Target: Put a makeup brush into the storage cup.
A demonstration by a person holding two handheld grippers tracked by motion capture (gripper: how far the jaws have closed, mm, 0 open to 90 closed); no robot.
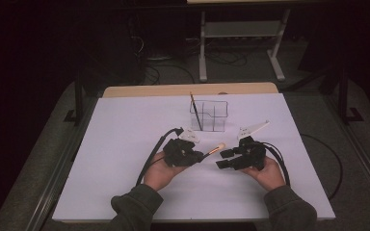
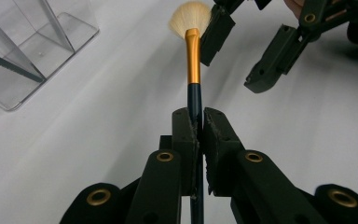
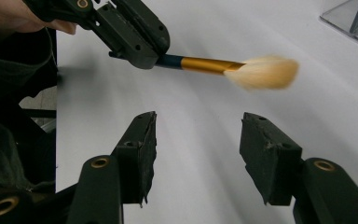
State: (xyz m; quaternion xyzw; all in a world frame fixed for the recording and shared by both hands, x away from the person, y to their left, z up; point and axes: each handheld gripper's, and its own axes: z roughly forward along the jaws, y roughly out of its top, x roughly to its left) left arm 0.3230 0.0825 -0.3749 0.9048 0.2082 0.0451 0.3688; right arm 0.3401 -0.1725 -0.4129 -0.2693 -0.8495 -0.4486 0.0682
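A makeup brush [image 2: 193, 60] is shown clamped in the left gripper [image 2: 194, 128], whose two black jaws are pressed together on the dark blue part of the handle. Beyond the jaws, a gold ferrule [image 2: 193, 56] is seen, ending in a fan of pale bristles [image 2: 190, 17]. In the high view, the brush [image 1: 216, 148] is held above the white surface [image 1: 125, 134], pointing from the left gripper [image 1: 200, 155] toward the right gripper [image 1: 225, 158], with the bristle end lying in the gap between the two.

The right gripper [image 3: 196, 149] is seen with its jaws standing apart and nothing gripped between them. In the right gripper view, the brush [image 3: 233, 67] is seen beyond the jaw tips, lying crosswise, with the bristles [image 3: 263, 73] blurred; no contact between brush and pads is visible. In the left gripper view, one jaw of the right gripper [image 2: 242, 58] is seen just beside the ferrule, and the other is well off to the side; whether the nearer jaw touches the brush cannot be told.

A clear acrylic organizer [image 1: 209, 115], divided into compartments, is seen standing on the surface behind both grippers. A second thin brush [image 1: 196, 111] is seen leaning upright in its left compartment. Each gripper is held in a hand [image 1: 161, 171], and dark green sleeves [image 1: 135, 207] enter from the bottom edge of the high view. A black cable [image 1: 154, 154] is seen trailing from the left gripper across the surface.
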